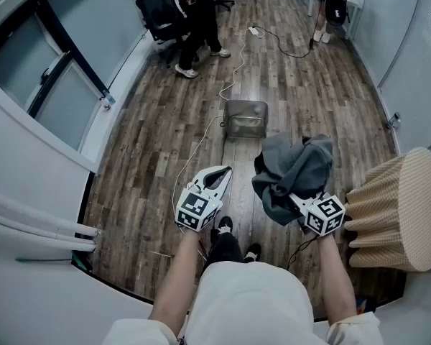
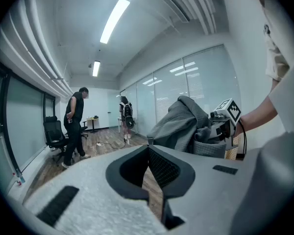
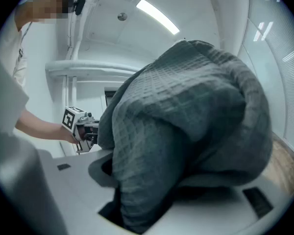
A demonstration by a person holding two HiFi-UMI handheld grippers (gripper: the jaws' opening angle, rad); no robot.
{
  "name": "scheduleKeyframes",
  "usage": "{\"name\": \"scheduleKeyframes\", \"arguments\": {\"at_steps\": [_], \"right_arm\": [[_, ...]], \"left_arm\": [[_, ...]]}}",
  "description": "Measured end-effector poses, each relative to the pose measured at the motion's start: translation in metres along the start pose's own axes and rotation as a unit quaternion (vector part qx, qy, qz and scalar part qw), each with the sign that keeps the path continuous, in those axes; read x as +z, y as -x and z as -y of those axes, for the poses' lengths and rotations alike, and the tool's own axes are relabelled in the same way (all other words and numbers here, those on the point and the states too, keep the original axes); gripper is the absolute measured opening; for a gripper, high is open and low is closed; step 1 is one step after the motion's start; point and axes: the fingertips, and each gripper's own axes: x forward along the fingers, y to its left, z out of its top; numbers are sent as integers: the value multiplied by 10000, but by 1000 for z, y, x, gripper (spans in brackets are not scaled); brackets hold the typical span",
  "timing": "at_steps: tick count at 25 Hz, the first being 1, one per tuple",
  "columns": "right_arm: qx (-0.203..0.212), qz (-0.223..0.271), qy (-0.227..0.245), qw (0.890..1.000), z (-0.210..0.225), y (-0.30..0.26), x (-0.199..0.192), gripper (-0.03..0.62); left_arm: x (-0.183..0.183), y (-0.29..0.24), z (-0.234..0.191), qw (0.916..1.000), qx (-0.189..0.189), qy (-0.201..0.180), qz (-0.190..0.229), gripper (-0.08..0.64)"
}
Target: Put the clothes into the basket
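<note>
Above the wooden floor (image 1: 165,135), out in front of our body, we are holding the grey garment (image 1: 294,167) bunched in the right tool (image 1: 296,198), whose jaws are clamping on a thick fold of the cloth. The left tool (image 1: 217,177) is hanging just beside it, jaws together and empty. The wire basket (image 1: 246,117) is sitting on the floor ahead of us, a little left of the load and well apart from it, so we are judging this step to be the carry. To do it well, we should be bringing the bundle over the basket's open top and lowering it until the hanging folds are inside the rim. Only then should we be letting go, with the left tool free to tuck in any trailing edge. The garment is looking soft, dark grey and waffle-textured, crumpled into a heap that is draping over the right tool and hiding its tips.
</note>
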Motion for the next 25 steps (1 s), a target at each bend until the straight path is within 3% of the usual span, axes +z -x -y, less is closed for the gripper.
{"name": "scheduleKeyframes", "arguments": {"at_steps": [12, 18, 25], "right_arm": [[-83, -73, -98, 9999, 15, -6, 0, 253], [65, -192, -11, 9998, 21, -5, 5, 253], [23, -194, -241, 9995, 35, -23, 5, 252]], "left_arm": [[4, -13, -6, 9999, -79, -45, -63, 12], [5, -29, -1, 9994, -278, -173, -140, 12], [1, -37, -18, 9999, -134, 52, -88, 12]]}}
